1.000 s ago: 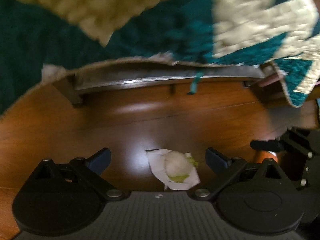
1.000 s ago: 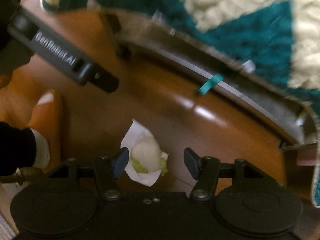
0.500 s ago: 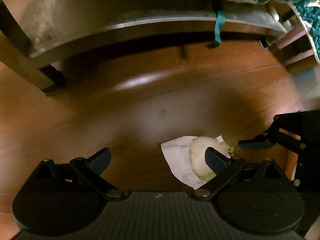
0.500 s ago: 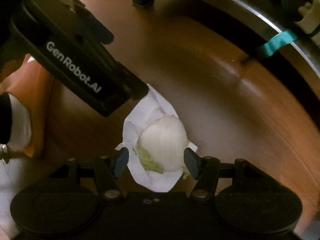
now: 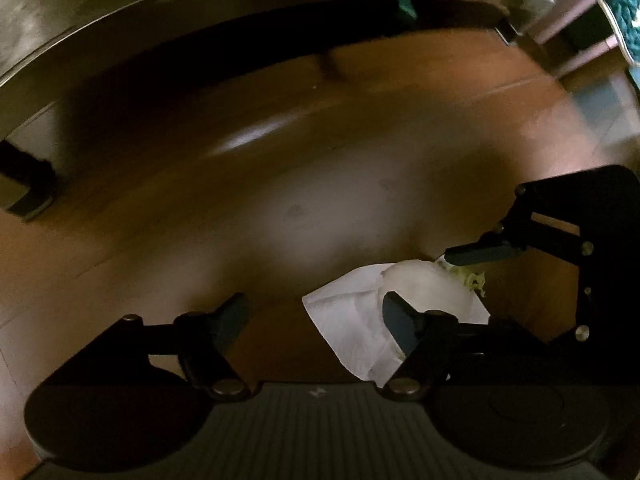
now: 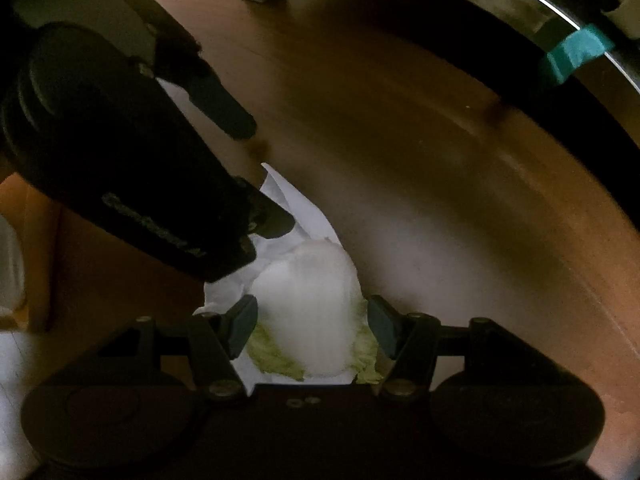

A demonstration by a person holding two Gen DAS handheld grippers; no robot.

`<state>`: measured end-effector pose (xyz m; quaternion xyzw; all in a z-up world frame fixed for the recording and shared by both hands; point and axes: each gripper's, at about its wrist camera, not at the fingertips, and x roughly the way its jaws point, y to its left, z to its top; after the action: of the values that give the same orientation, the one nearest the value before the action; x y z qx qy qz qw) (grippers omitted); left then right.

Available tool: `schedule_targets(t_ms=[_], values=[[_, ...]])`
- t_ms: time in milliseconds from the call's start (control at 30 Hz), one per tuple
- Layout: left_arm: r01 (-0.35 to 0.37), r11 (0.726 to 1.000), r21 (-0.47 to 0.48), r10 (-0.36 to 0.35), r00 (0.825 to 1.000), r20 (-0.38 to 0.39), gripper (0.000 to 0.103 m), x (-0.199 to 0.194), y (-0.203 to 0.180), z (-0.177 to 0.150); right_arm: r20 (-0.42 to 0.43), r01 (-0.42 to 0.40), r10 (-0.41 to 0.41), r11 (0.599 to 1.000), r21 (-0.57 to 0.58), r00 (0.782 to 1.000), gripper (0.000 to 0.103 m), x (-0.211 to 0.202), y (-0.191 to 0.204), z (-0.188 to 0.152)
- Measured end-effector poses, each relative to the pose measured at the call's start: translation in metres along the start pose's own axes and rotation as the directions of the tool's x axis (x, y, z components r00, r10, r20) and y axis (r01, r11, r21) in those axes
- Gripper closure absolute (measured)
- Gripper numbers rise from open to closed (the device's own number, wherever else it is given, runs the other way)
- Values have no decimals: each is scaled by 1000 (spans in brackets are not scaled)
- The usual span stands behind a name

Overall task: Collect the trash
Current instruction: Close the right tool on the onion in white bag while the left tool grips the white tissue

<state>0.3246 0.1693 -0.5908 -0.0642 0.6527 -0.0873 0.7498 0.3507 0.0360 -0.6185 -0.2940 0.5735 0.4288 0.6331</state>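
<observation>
White paper is lying on the wooden floor with a pale cabbage chunk sitting on it, green leaf edges showing at its base. Right gripper is pointing down over the chunk; its fingers are standing partly apart, one on each side of the cabbage, very near it. Cannot tell whether the pads are pressing it; a thin gap seems to show on the right side. Left gripper is closing; its jaws are still wide. Only floor and a corner of the paper are lying between them, unpinched. In the left wrist view its right finger is overlapping the paper and chunk edge. Right wrist view: one left-gripper fingertip is resting at the paper's upper edge. Both grippers are close together over the trash, beside a dark furniture frame.
</observation>
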Motion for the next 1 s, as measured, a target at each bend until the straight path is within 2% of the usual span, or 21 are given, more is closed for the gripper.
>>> schedule_targets(t_ms=[33,133,333,367,400,433,500,633,700,800,900,1000], values=[[5,1000,1,-5,1000,-5,41,2,0,0,-3,0,0,1000,-7,1000,43,1,2,0],[9,1000,3,-9,1000,-18,47,8,1,2,-10,-1,1,1000,-13,1000,42,2,1,3],[46,999,14,-46,999,-2,52,12,-3,4,-8,-4,4,1000,-9,1000,39,5,6,8],[61,998,9,-61,998,-1,56,13,-4,5,-9,-7,7,1000,-3,1000,39,2,5,6],[76,997,4,-76,997,-5,69,14,-4,6,-12,-7,7,1000,1,1000,41,2,5,7],[85,996,2,-85,996,-11,75,16,-5,6,-16,-7,7,1000,1,1000,42,2,3,7],[101,995,-4,-101,995,-16,81,18,-9,5,-25,1,-1,1000,2,1000,43,7,4,8],[144,987,-67,-145,989,-24,95,21,-6,1,-25,19,-19,1000,3,1000,50,5,3,7],[153,984,-94,-156,987,-22,97,21,-3,-2,-20,21,-21,1000,9,1000,55,-1,3,6],[164,977,-139,-167,986,-13,99,20,1,-3,-6,20,-20,1000,16,1000,71,-12,2,5],[182,967,-179,-185,983,-1,100,17,6,-1,8,24,-24,999,24,1000,72,-27,2,4],[201,963,-180,-199,980,28,100,4,7,1,27,15,-16,999,32,1000,73,-50,-1,2]])
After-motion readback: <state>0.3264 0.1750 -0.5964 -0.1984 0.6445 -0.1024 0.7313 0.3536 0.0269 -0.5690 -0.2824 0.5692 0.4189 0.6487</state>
